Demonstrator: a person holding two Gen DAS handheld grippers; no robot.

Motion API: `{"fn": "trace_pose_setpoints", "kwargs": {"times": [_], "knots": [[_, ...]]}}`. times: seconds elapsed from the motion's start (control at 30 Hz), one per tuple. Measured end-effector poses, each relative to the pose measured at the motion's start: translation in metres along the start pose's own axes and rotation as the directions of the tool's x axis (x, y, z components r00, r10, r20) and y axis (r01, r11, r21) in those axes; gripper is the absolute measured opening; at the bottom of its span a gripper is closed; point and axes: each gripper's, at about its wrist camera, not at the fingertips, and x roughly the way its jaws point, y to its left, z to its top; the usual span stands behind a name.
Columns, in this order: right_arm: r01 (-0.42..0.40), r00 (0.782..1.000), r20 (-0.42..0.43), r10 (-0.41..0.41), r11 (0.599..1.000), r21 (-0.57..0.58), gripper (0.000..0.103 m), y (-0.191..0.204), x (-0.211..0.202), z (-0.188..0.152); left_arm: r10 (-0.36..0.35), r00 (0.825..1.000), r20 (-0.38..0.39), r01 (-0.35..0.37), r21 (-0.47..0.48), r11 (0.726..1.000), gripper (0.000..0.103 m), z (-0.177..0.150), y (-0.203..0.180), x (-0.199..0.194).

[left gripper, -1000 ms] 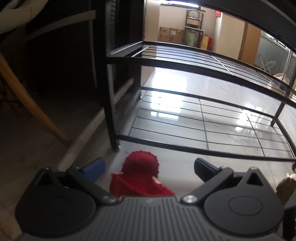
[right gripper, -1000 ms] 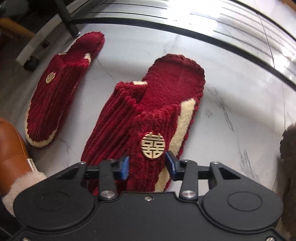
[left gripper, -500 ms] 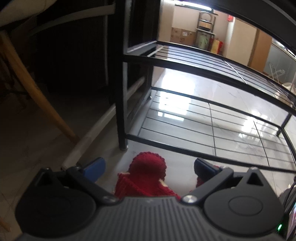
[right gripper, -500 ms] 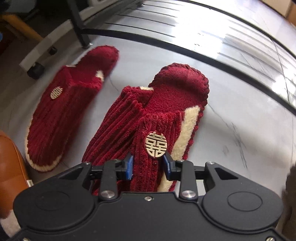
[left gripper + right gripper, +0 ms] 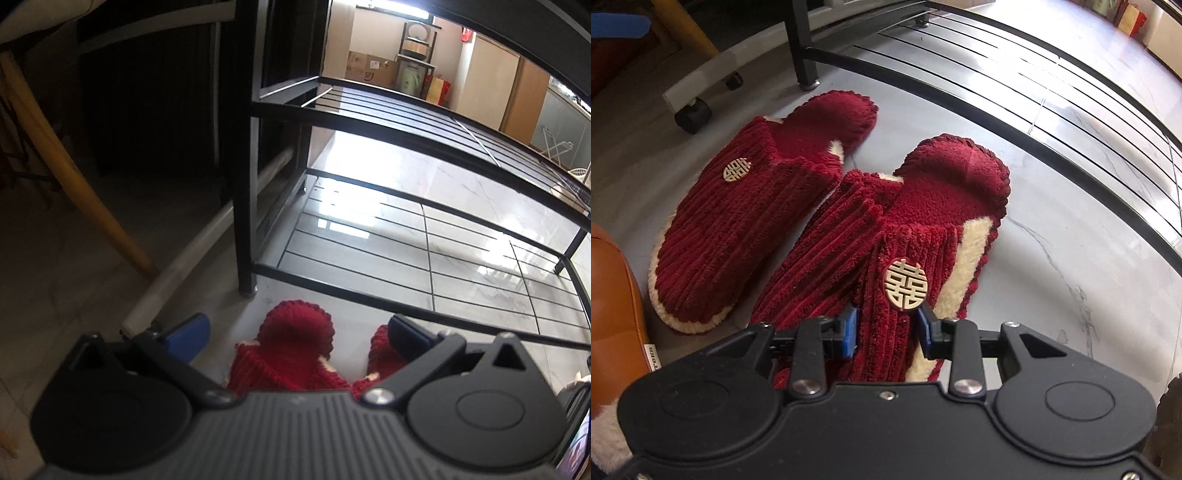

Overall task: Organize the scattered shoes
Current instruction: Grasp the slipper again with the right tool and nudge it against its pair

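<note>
We clamped the right hand-held gripper point(image 5: 886, 326) on 1 red slipper point(image 5: 905, 240), left hand-held gripper point(image 5: 295, 332) open; next, the shoe rack point(image 5: 1052, 147) at upper right.

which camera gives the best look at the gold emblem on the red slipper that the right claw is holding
The right wrist view. There the gold emblem faces the camera, just above the right claw, which is shut on the held slipper. The left wrist view shows only the slippers' red heel ends, no emblem.

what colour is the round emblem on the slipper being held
Pale gold, on the dark red ribbed slipper; the emblem shows best in the right wrist view.
</note>
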Motion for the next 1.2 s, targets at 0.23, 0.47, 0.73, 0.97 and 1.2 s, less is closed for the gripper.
{"fn": "trace_pose_setpoints", "kwargs": {"times": [0.23, 0.47, 0.73, 0.97, 1.2], "knots": [[-0.003, 1.000, 0.012, 0.004, 0.999, -0.033, 0.033, 0.016, 0.002, 0.003, -0.005, 1.000, -0.001, 0.005, 0.006, 1.000, 0.102, 0.000, -0.001, 0.000], [-0.013, 1.000, 0.026, 0.015, 0.996, -0.089, 0.033, 0.031, 0.003, 0.003, -0.004, 1.000, 0.004, 0.004, 0.016, 1.000, 0.102, -0.001, -0.004, 0.000], [-0.037, 0.998, 0.050, 0.042, 0.994, -0.106, 0.033, 0.040, 0.002, 0.002, 0.003, 1.000, 0.006, -0.004, 0.048, 0.999, 0.102, -0.002, -0.011, 0.002], [-0.050, 0.996, 0.063, 0.057, 0.994, -0.095, 0.033, 0.034, 0.002, 0.000, 0.012, 1.000, 0.002, -0.012, 0.041, 0.999, 0.102, -0.003, -0.010, 0.003], [-0.091, 0.994, 0.059, 0.095, 0.994, -0.064, 0.057, 0.026, -0.001, -0.002, 0.011, 1.000, 0.013, -0.012, 0.068, 0.998, 0.102, -0.006, -0.014, 0.002]]}}
